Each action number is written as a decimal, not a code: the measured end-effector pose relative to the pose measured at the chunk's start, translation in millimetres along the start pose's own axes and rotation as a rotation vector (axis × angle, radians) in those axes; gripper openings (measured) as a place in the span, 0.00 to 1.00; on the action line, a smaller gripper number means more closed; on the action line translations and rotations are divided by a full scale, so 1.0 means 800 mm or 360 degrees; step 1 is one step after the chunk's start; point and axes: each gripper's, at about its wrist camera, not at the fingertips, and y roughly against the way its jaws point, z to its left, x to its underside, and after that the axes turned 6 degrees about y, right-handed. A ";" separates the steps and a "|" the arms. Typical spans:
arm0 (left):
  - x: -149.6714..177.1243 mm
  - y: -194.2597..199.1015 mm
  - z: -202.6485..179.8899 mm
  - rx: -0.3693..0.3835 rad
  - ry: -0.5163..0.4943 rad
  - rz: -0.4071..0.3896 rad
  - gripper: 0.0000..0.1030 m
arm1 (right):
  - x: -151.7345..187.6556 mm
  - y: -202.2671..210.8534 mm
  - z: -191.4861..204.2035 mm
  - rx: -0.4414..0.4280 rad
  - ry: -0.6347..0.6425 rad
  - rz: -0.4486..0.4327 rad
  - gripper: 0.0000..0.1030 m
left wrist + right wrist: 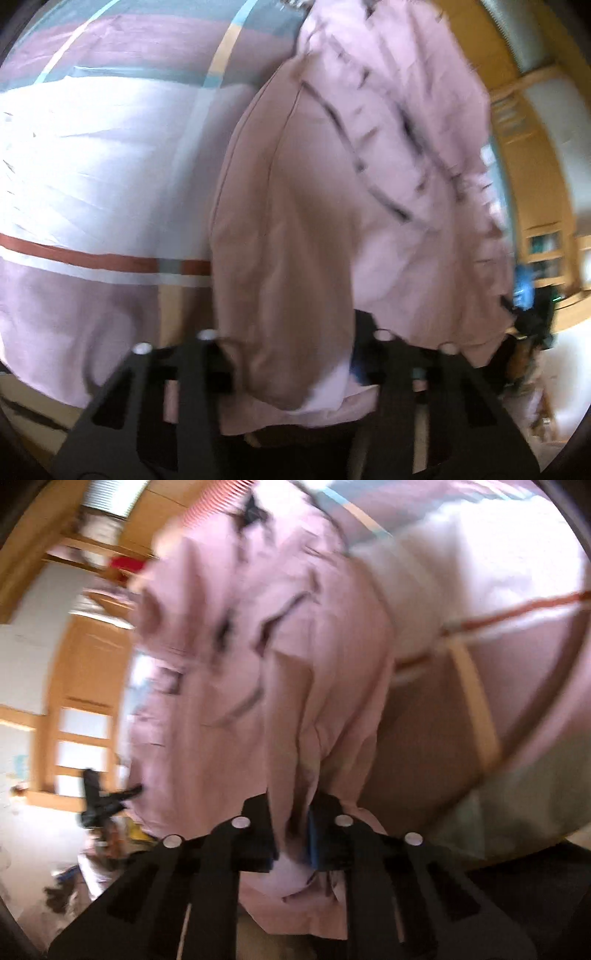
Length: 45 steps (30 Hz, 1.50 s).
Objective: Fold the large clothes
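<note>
A large pink garment [332,177] with dark trim hangs in the air, held by both grippers above a bed. My left gripper [291,354] is shut on a bunched edge of the pink garment, which fills the gap between its black fingers. My right gripper [293,830] is shut on another edge of the same garment [258,664], cloth pinched between its blue-padded fingers. Both views are blurred by motion. The other gripper shows as a dark shape at the right edge of the left wrist view [532,317] and at the left of the right wrist view [99,801].
A bed with a striped cover [92,166] in white, pink, teal and red lies below and behind the garment; it also shows in the right wrist view [498,664]. Wooden shelving and window frames [81,716] stand beside the bed. Clutter lies on the floor [92,867].
</note>
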 end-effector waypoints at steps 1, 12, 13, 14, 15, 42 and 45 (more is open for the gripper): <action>0.000 0.008 -0.003 0.0098 -0.0005 -0.0028 0.30 | -0.004 0.003 0.006 -0.0091 -0.0002 -0.0043 0.11; -0.104 0.069 -0.056 0.1121 0.0223 -0.0355 0.26 | -0.187 0.025 0.087 -0.0751 0.0070 -0.0474 0.09; -0.125 0.074 -0.061 0.1131 0.0242 -0.0402 0.26 | -0.212 0.026 0.087 -0.0748 0.0058 -0.0519 0.09; -0.150 0.080 -0.064 0.1135 0.0277 -0.0451 0.26 | -0.236 0.024 0.087 -0.0734 0.0032 -0.0574 0.09; -0.175 0.077 -0.067 0.1140 0.0336 -0.0501 0.26 | -0.271 0.020 0.077 -0.0684 -0.0013 -0.0660 0.09; -0.150 0.025 -0.283 -0.0128 -0.0452 -0.1152 0.90 | -0.268 -0.037 0.197 0.0393 0.0887 -0.0772 0.83; -0.152 0.010 -0.286 -0.0214 -0.0492 -0.1157 0.88 | -0.223 -0.099 0.268 0.0575 0.1297 -0.0663 0.81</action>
